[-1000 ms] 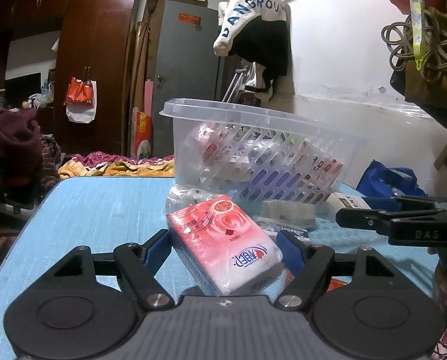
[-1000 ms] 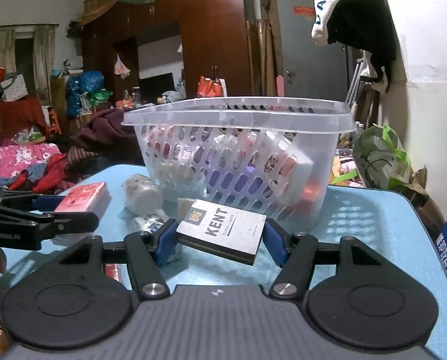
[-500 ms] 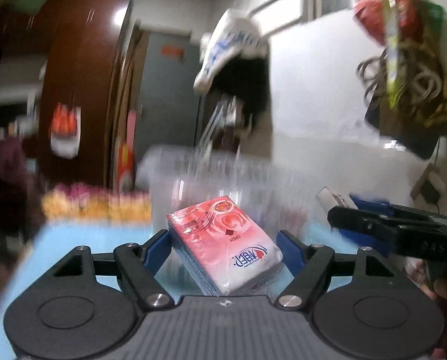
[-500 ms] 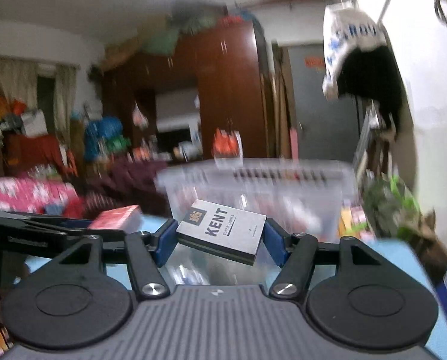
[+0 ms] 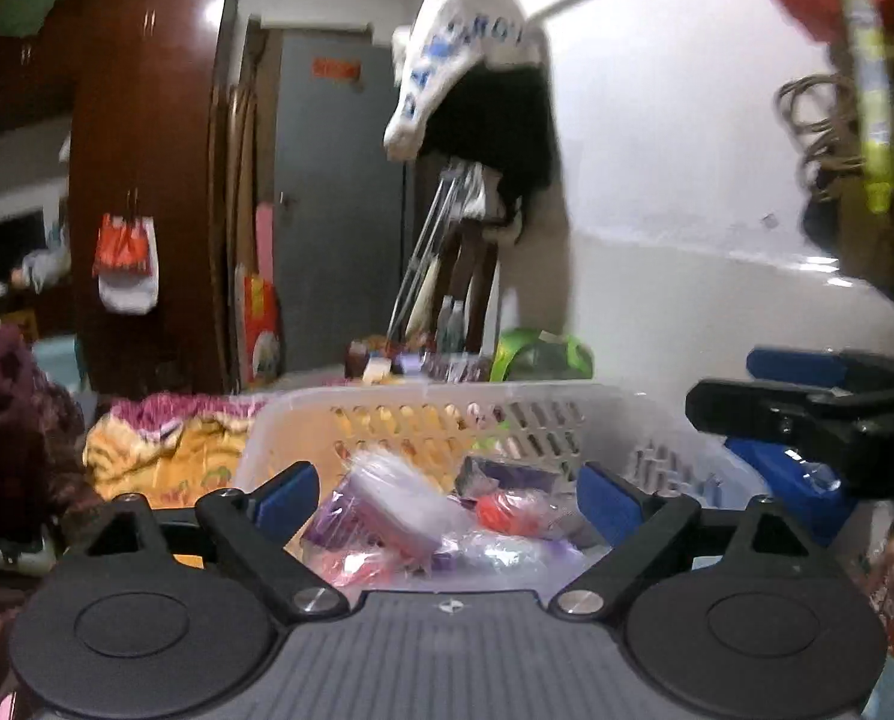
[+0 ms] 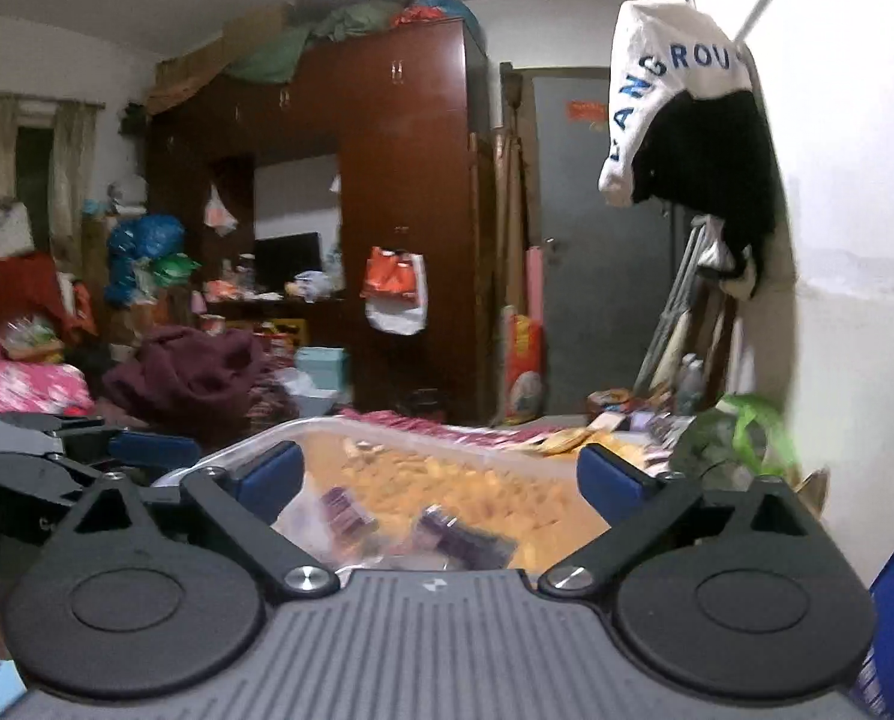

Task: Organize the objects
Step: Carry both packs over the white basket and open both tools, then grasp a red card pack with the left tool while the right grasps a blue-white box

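Translucent plastic basket [image 5: 447,414] at lower centre, holding wrapped packets [image 5: 399,504]. Left gripper [image 5: 447,495] and right gripper [image 6: 441,474] poised above the rim, both spread wide and empty. Judged step: drop-off just completed. Next move: withdrawal toward whatever remains loose outside the basket, none visible here.
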Action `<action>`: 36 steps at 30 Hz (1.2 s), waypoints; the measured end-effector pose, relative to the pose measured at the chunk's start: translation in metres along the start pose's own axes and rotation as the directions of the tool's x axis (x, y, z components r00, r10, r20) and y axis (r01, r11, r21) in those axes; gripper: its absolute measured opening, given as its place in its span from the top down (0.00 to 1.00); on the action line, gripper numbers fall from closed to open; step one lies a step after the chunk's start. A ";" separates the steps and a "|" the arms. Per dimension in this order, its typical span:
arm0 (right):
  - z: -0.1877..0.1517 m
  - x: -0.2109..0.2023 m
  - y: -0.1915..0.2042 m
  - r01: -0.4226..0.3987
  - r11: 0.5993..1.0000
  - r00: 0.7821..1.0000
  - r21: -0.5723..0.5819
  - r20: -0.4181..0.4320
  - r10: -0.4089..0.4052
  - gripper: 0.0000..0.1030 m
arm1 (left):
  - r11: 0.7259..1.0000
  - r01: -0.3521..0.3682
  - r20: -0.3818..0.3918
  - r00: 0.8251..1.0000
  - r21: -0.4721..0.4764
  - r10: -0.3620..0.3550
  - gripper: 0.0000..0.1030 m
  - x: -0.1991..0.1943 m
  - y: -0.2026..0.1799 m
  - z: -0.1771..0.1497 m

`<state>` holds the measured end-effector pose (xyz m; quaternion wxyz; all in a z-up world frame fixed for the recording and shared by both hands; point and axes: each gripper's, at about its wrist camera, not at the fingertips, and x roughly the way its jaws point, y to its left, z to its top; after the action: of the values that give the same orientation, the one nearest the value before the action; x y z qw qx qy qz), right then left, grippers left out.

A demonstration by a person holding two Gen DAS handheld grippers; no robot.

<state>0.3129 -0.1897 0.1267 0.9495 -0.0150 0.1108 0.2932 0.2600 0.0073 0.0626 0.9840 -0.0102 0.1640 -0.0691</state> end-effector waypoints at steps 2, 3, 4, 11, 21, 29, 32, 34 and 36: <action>-0.016 -0.023 -0.001 -0.010 0.999 1.000 0.033 0.010 0.010 0.00 | 0.999 0.035 0.038 0.999 -0.008 -0.035 0.00 -0.032 -0.002 -0.022; -0.026 -0.034 -0.001 -0.009 0.999 1.000 0.044 0.011 0.009 0.00 | 0.998 0.055 0.028 0.998 -0.010 -0.055 0.00 -0.045 -0.003 -0.037; -0.038 -0.043 -0.002 -0.009 0.999 1.000 0.052 0.006 0.008 0.00 | 0.998 0.070 0.004 0.998 -0.008 -0.070 0.00 -0.053 -0.008 -0.052; -0.100 -0.040 -0.002 0.021 0.991 0.988 0.134 -0.156 0.000 0.00 | 0.994 0.103 -0.145 0.985 0.031 -0.097 0.00 -0.080 -0.032 -0.126; -0.119 -0.029 0.009 0.022 0.982 0.975 0.189 -0.223 0.021 0.00 | 0.989 0.101 -0.227 0.971 0.107 -0.074 0.22 -0.067 -0.051 -0.147; -0.121 0.008 0.030 0.010 0.974 0.955 0.228 -0.290 0.058 0.00 | 0.998 0.065 -0.193 0.979 0.024 -0.059 0.36 -0.077 -0.029 -0.157; -0.119 0.026 0.034 0.025 0.964 0.948 0.265 -0.313 0.061 0.00 | 0.998 0.062 -0.186 0.981 0.011 -0.059 0.36 -0.082 -0.023 -0.158; -0.119 0.037 0.038 0.049 0.966 0.938 0.254 -0.345 0.043 0.00 | 0.998 0.067 -0.184 0.981 0.009 -0.064 0.36 -0.083 -0.020 -0.158; -0.121 0.044 0.040 0.058 0.969 0.931 0.239 -0.365 0.034 0.01 | 0.998 0.067 -0.181 0.981 0.014 -0.064 0.35 -0.084 -0.020 -0.159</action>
<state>0.3014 -0.1430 0.0006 0.9085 0.0474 0.3209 0.2633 0.1274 -0.0003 -0.0601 0.9623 0.0005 0.2515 -0.1037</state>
